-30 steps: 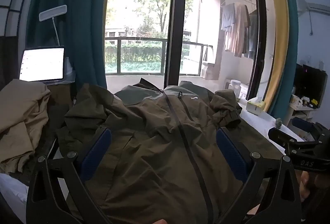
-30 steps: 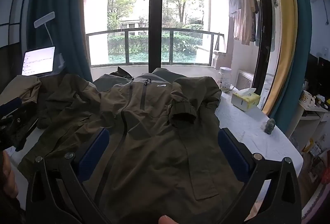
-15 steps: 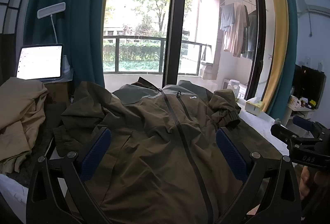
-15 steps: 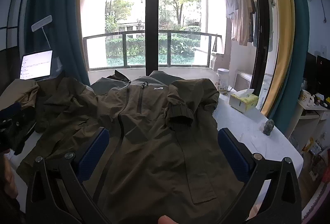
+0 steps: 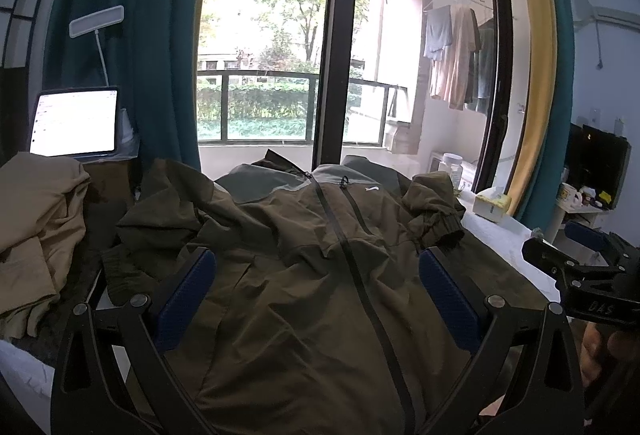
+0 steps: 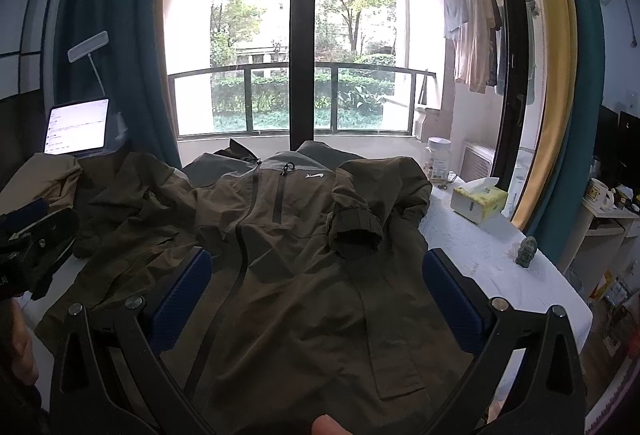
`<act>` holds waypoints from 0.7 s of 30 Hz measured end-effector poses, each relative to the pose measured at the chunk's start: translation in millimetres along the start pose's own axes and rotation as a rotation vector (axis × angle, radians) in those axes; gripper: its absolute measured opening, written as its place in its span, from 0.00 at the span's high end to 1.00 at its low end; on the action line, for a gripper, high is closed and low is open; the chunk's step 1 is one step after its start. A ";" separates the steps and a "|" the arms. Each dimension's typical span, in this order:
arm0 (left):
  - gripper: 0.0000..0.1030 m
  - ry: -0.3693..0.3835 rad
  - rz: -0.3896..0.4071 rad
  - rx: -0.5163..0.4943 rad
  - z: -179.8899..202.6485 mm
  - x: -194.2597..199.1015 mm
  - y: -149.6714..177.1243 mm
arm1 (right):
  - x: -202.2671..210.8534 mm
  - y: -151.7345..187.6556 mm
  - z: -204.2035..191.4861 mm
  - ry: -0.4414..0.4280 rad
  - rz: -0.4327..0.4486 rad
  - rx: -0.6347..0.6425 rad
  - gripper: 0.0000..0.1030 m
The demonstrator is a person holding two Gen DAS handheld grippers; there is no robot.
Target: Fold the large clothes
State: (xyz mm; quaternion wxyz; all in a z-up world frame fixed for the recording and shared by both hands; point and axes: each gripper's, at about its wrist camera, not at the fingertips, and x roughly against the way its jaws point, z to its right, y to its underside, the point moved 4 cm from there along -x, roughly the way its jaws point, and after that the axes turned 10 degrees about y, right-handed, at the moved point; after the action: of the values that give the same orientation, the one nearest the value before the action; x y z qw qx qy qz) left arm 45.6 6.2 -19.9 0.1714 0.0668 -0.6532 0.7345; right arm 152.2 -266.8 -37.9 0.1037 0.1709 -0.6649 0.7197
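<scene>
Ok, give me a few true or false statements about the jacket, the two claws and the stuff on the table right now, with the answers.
1. The olive jacket lies front up with its zip showing. True.
2. The right claw is clamped on the jacket's hem. False: its jaws are wide open, gripping nothing.
3. One sleeve cuff is folded in over the jacket's chest. True.
4. The tissue box sits on top of the jacket. False: it stands on the white table, beside the jacket.
5. The left claw is open. True.
6. The tablet has a dark screen. False: it is lit white.
</scene>
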 end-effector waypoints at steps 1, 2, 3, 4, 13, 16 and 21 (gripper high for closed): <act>0.00 0.001 -0.001 -0.001 0.5 -0.1 0.1 | 0.3 0.1 0.2 -0.001 0.000 0.000 0.00; 0.00 0.003 -0.001 -0.003 0.9 -0.4 0.7 | -0.3 0.5 0.5 -0.002 -0.002 -0.001 0.00; 0.00 0.005 -0.002 -0.003 1.2 -0.8 0.7 | -0.6 0.8 1.0 -0.003 -0.003 -0.002 0.00; 0.00 0.008 -0.003 -0.004 1.6 -1.4 0.7 | -0.4 1.0 1.0 -0.003 -0.003 -0.002 0.00; 0.00 0.025 -0.006 -0.009 5.7 -2.4 1.1 | -0.9 3.8 0.9 -0.005 -0.003 -0.003 0.00; 0.00 0.025 -0.005 -0.007 5.6 -2.8 1.3 | -0.7 5.2 1.0 -0.006 -0.004 -0.002 0.00; 0.00 0.022 -0.002 -0.007 6.7 -3.9 1.8 | -0.9 5.7 0.9 -0.006 -0.006 -0.004 0.00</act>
State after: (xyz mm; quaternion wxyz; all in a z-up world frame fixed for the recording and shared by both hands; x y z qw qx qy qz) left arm 47.8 -1.2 -21.9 0.1796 0.0588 -0.6539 0.7326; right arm 151.0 -268.2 -43.4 0.1039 0.1748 -0.6663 0.7174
